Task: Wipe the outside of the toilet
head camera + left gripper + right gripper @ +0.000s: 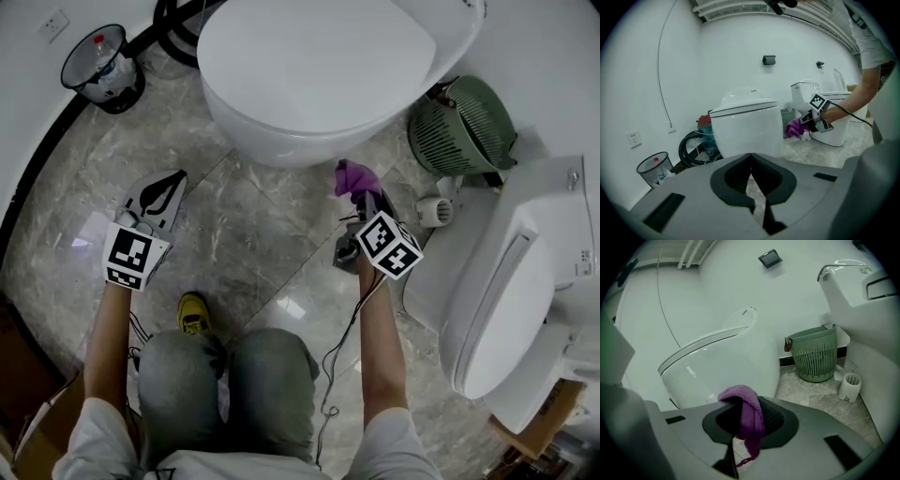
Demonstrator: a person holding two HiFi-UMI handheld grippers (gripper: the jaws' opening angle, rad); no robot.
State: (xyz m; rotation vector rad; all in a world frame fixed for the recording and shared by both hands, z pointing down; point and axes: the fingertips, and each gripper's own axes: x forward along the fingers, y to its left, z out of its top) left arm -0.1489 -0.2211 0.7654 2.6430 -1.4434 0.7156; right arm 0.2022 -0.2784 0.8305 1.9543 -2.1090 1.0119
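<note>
A white toilet (309,75) with its lid down stands at the top of the head view; its bowl (722,371) fills the left of the right gripper view. My right gripper (361,192) is shut on a purple cloth (354,176), a short way off the bowl's front right side. The cloth (747,416) hangs folded between the jaws. My left gripper (161,195) is shut with nothing in it, low over the floor left of the bowl. From the left gripper view the toilet (747,124) stands straight ahead, with the right gripper and cloth (793,127) beyond it.
A green basket (461,127) and a small white brush holder (436,211) stand right of the toilet. A second white toilet (516,300) lies at the right. A wire waste bin (101,67) and coiled black hose (696,147) stand at the left wall.
</note>
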